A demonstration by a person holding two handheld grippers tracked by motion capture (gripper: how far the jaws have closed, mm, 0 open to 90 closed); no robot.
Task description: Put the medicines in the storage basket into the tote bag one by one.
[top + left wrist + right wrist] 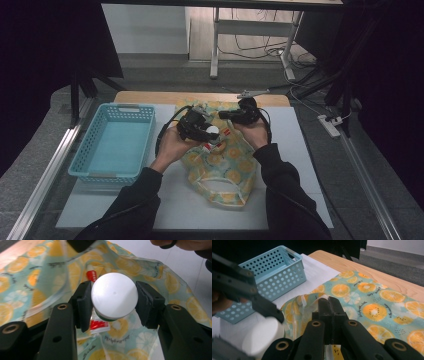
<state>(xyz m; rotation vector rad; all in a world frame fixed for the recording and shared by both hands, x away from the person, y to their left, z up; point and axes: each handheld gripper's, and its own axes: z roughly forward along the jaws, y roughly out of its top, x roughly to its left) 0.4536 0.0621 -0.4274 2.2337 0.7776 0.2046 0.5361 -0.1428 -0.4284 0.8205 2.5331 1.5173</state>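
Note:
A teal bag (227, 172) printed with orange slices lies on the white mat. My left gripper (212, 133) is shut on a white-capped container (114, 296), gripping the round cap from both sides over the bag's mouth. A red-and-white packet (98, 325) lies under it inside the bag. My right gripper (329, 302) is shut on the bag's upper edge (322, 297) and holds it raised. In the high view the right gripper (223, 115) sits just behind the left one.
A light blue perforated basket (120, 107) stands on the mat to the left of the bag, with nothing visible in it. The wooden table edge (150, 96) runs behind. Bare white mat (295, 145) lies right of the bag.

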